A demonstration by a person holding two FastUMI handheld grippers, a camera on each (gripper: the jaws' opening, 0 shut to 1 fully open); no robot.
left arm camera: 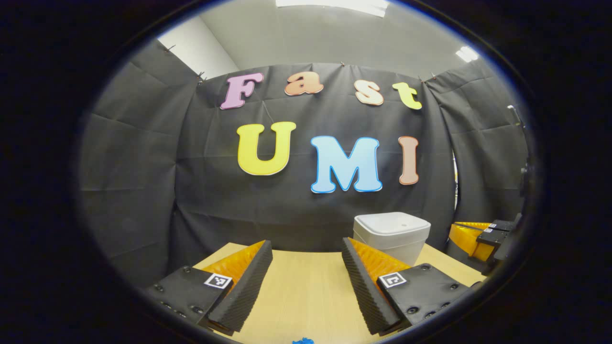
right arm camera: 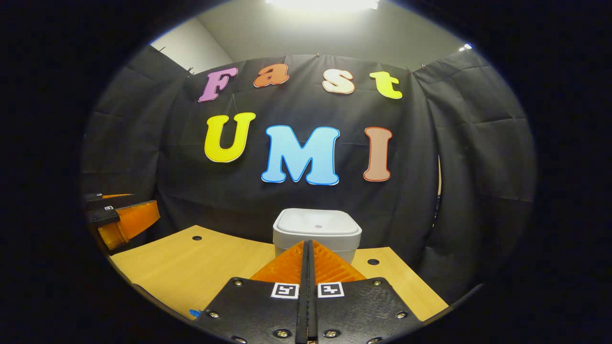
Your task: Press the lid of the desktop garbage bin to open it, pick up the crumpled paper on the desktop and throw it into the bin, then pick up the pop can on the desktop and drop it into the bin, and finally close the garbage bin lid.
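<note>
The white garbage bin stands at the far side of the wooden table, against the black cloth, with its lid down. In the left gripper view my left gripper is open with nothing between its fingers, and the bin lies ahead to the right. In the right gripper view my right gripper is shut with nothing in it. Its tips point straight at the bin's front, a short way before it. Each gripper appears at the edge of the other's view: the right one and the left one.
Black cloth walls close the table in at the back and on both sides. Two round holes mark the tabletop on either side of the bin. A small blue mark lies on the near part of the table.
</note>
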